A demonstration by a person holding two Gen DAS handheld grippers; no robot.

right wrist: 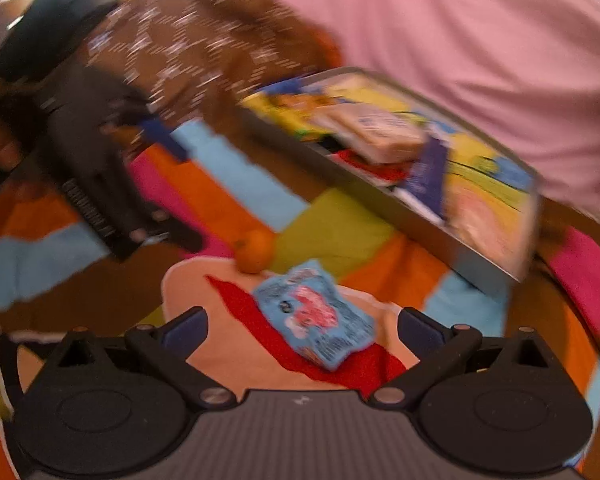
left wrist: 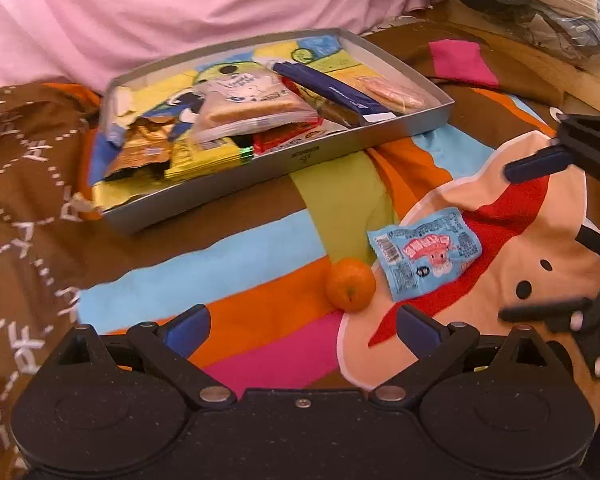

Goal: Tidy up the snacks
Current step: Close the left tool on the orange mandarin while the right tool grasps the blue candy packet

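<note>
Here the left claw (left wrist: 302,332) hangs low over a striped, many-coloured bedspread (left wrist: 220,264), its blue-padded fingers (left wrist: 188,330) spread wide with nothing between them. Just ahead of it lies a small orange fruit (left wrist: 351,285), and beside that, touching or nearly touching its right side, a light-blue snack packet (left wrist: 424,254) with pink bubble lettering too blurred to read and a barcode at one end. The packet rests on a red scarf shape printed on a peach cartoon figure on the bedspread.

The right claw (right wrist: 302,330) is likewise spread and empty, tilted so the scene slants; the blue packet (right wrist: 314,314) lies flat between and just beyond its fingertips, with the fruit (right wrist: 254,254) a little farther on. This view is motion-blurred. From the left wrist view the right claw shows at the right edge (left wrist: 548,232), one blue pad above the packet.

Farther back sits a shallow grey tin tray (left wrist: 320,156) holding snacks: a gold wrapper (left wrist: 140,152), a yellow packet (left wrist: 204,158), a clear-wrapped sandwich biscuit pack (left wrist: 244,108) whose print is unreadable, a red wrapper (left wrist: 284,140) and a long dark-blue bar (left wrist: 332,92). White letters "PF" repeat on the brown fabric (left wrist: 32,152) at left. Beyond the tray lies pink bedding (left wrist: 180,4).
</note>
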